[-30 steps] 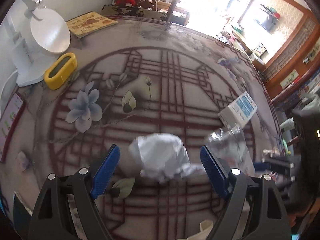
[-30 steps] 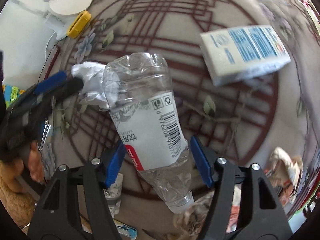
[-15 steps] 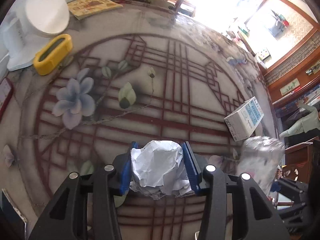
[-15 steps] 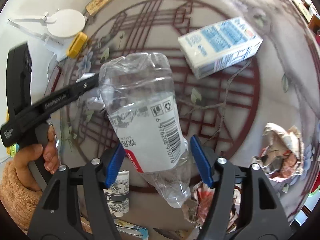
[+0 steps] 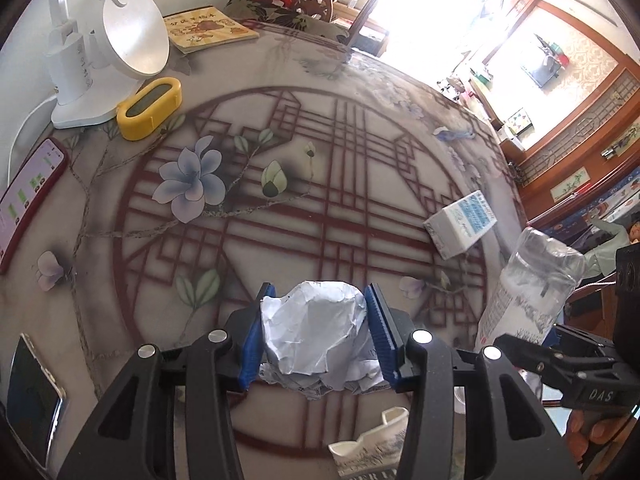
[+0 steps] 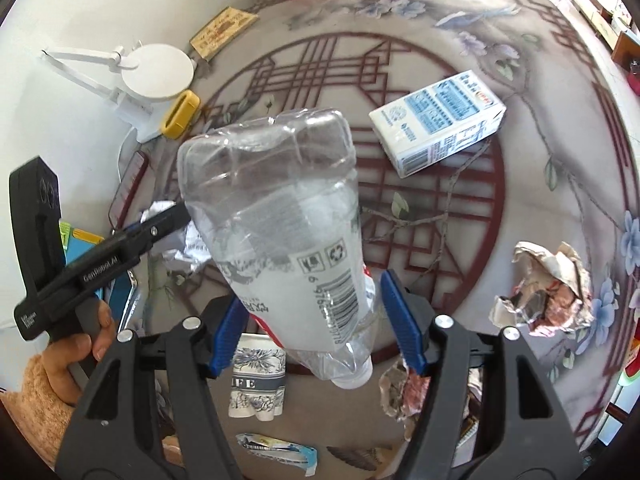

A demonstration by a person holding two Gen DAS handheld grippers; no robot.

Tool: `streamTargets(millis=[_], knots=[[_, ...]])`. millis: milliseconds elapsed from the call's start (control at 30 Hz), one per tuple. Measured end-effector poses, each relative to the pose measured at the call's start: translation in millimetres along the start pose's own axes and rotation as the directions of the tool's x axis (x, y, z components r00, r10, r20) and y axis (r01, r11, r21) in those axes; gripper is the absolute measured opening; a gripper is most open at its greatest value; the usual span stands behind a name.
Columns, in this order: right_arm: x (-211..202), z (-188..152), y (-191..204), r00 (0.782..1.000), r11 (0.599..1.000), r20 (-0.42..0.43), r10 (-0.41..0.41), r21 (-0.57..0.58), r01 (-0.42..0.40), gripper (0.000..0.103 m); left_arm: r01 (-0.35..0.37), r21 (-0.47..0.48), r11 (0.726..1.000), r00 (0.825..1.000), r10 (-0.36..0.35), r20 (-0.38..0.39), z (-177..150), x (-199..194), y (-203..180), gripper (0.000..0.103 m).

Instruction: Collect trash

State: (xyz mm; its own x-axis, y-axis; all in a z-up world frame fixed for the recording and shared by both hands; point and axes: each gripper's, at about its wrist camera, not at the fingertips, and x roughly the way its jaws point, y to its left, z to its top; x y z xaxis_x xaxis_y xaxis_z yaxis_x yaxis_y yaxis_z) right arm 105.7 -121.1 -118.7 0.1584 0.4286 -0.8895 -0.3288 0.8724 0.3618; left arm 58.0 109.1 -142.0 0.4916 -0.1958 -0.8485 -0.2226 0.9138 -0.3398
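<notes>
Crumpled white paper wad (image 5: 316, 332); clear glossy plastic bottle (image 6: 280, 232).

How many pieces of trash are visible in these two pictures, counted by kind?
Crumpled paper balls: 3 (white, held by left gripper; two brownish)
Clear plastic bottle: 1, held by right gripper
Blue-and-white carton: 1
Patterned paper cup: 1
Total: 6

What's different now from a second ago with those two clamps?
The left gripper closed on the crumpled white paper, which earlier lay loose between open jaws. The right gripper kept its grip on the plastic bottle, lifting it. The milk carton stayed on the table.
</notes>
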Motion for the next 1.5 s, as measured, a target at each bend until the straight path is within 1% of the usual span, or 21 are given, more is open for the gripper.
streamTargets(millis=[133, 367, 633, 867, 900, 933, 1000, 1100, 1167, 1267, 1300, 1333, 1467, 1500], knots=[[-12.8, -4.5, -2.4, 0.999, 1.000, 0.034, -0.006, 0.016, 0.006, 0.063, 0.018, 0.028, 0.999, 0.999, -0.019, 0.033, -4.2, -16.5, -11.7, 0.044], [-32.1, -21.8, -11.3, 0.997, 0.999, 0.069, 0.021, 0.043, -0.024, 0.063, 0.046, 0.072, 0.996, 0.996, -0.051, 0.069, -11.6, -39.7, -36.4, 0.044], [-57.3, -42.3, -32.7, 0.993, 0.996, 0.111, 0.027, 0.083, -0.036, 0.063, 0.078, 0.112, 0.991, 0.994, -0.086, 0.067, -23.4, -46.1, -67.5, 0.044], [-75.0, -53.3, -52.5, 0.990, 0.994, 0.136, 0.036, 0.097, -0.049, 0.062, 0.085, 0.142, 0.986, 0.993, -0.095, 0.064, -32.1, -43.6, -98.5, 0.044], [-76.4, -54.1, -55.0, 0.990, 0.994, 0.138, 0.037, 0.098, -0.051, 0.060, 0.085, 0.144, 0.986, 0.993, -0.095, 0.063, -32.9, -42.7, -101.9, 0.044], [-78.3, -55.5, -59.7, 0.989, 0.993, 0.140, 0.042, 0.102, -0.057, 0.054, 0.083, 0.148, 0.985, 0.994, -0.094, 0.063, -34.4, -41.6, -106.6, 0.044], [-80.2, -57.2, -68.2, 0.989, 0.992, 0.138, 0.050, 0.112, -0.066, 0.046, 0.080, 0.152, 0.985, 0.994, -0.090, 0.061, -36.7, -40.5, -112.9, 0.044], [-79.9, -57.8, -78.7, 0.989, 0.990, 0.131, 0.061, 0.118, -0.077, 0.046, 0.069, 0.163, 0.984, 0.995, -0.080, 0.063, -40.0, -39.9, -121.8, 0.044], [-80.9, -57.9, -85.6, 0.989, 0.988, 0.137, 0.059, 0.130, -0.077, 0.046, 0.054, 0.185, 0.981, 0.996, -0.066, 0.056, -41.9, -37.1, -126.4, 0.046], [-83.9, -59.0, -103.2, 0.987, 0.981, 0.153, 0.044, 0.183, -0.072, 0.046, 0.035, 0.209, 0.977, 0.999, -0.043, 0.033, -41.9, -29.2, -126.6, 0.049], [-84.3, -59.8, -107.6, 0.987, 0.979, 0.154, 0.038, 0.194, -0.068, 0.048, 0.026, 0.216, 0.976, 0.999, -0.032, 0.026, -41.6, -26.4, -126.5, 0.049], [-84.3, -60.6, -113.5, 0.988, 0.976, 0.153, 0.027, 0.209, -0.059, 0.052, 0.009, 0.224, 0.975, 1.000, -0.014, 0.023, -40.6, -22.9, -124.7, 0.049], [-81.6, -61.6, -137.9, 0.988, 0.960, 0.148, -0.050, 0.279, 0.007, 0.059, -0.024, 0.225, 0.974, 1.000, 0.024, 0.003, -32.0, -9.2, -117.2, 0.051], [-78.5, -60.2, -143.1, 0.988, 0.957, 0.138, -0.068, 0.289, 0.025, 0.065, -0.028, 0.227, 0.973, 1.000, 0.030, -0.005, -30.0, -5.1, -116.7, 0.053]])
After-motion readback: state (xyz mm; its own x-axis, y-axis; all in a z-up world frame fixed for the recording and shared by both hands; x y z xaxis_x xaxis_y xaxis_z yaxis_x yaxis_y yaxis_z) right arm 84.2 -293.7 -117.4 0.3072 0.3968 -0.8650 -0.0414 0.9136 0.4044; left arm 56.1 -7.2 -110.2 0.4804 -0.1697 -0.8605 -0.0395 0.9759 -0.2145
